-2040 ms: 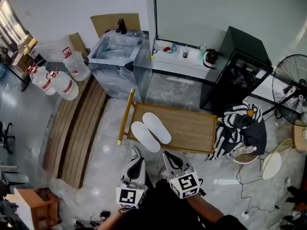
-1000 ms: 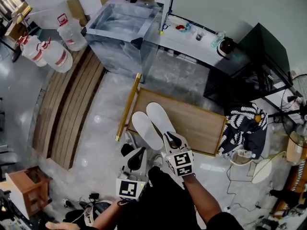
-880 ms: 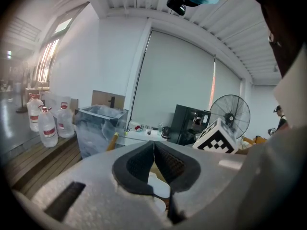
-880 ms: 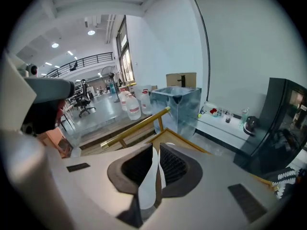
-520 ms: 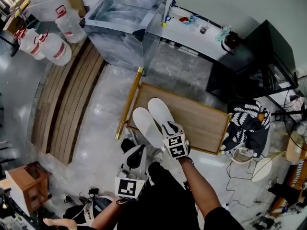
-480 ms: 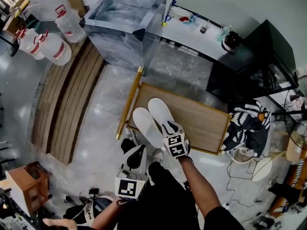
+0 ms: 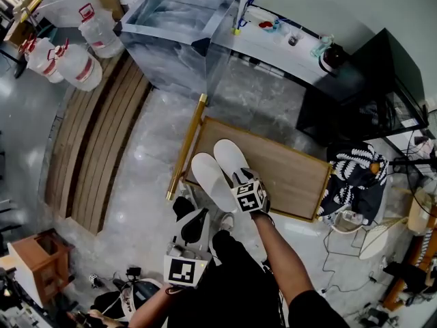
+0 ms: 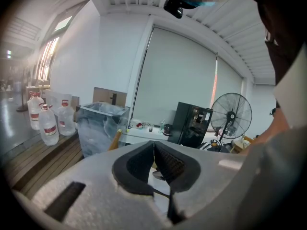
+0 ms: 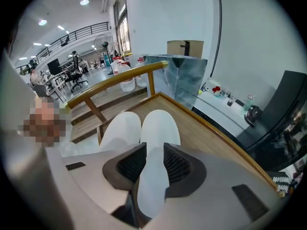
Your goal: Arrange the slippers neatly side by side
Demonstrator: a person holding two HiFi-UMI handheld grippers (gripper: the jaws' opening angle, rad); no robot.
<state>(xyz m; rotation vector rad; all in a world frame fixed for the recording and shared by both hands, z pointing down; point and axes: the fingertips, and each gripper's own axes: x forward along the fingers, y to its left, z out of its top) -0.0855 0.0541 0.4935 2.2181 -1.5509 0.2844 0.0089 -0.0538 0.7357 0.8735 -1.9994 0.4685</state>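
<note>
Lower centre, the left gripper (image 8: 154,145) hangs pinched together, empty. Above, the right gripper (image 9: 152,148) has dropped, jaws just spreading astride the heel of the right slipper (image 7: 230,157), beside the left slipper (image 7: 207,179) on the wooden platform (image 7: 287,173): likely a straightening grip next.

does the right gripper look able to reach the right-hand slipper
Likely yes: the right gripper has just been opening its jaws, the right-hand slipper shows between them, and nothing blocks it.

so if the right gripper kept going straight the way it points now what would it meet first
Most likely the right-hand white slipper: the right gripper points down at its near end, which shows between the jaws. They have just been opening and stand apart, not pressing it. Depth is unclear.
</note>
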